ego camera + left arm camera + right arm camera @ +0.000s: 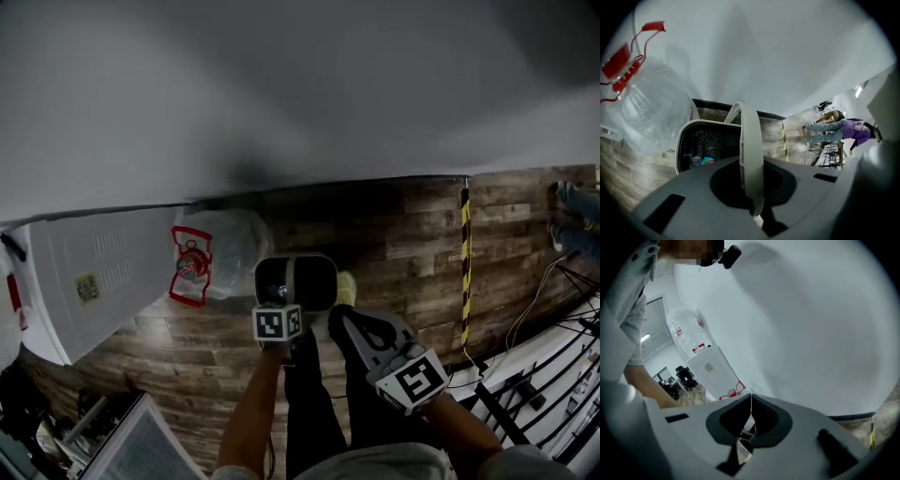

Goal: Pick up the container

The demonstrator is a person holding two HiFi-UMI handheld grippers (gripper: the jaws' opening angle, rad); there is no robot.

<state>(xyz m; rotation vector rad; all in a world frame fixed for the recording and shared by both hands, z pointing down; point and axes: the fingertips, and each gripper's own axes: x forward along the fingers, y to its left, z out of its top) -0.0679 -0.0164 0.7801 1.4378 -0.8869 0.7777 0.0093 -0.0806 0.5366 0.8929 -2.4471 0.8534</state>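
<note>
Container [701,140] hanging by its handle [751,150]
Left tool [757,214] pinches the handle, right tool [749,425] pressed together, empty; water jug [651,108] label unreadable.

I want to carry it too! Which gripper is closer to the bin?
Left. The left gripper is shut on the bin handle; the right gripper hangs beside the bin, shut, empty.

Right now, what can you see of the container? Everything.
The container is a small bin shaped like a rounded rectangle, with a pale, plastic-looking shell, a dark inside and an open top. Its pale arched handle stands up, and the left claw is shut on it. The container hangs below, apparently off the floor, its mouth towards the claw. Inside lies a small colourful wrapper; the rest is too dark to tell. Nothing else touches it.
</note>
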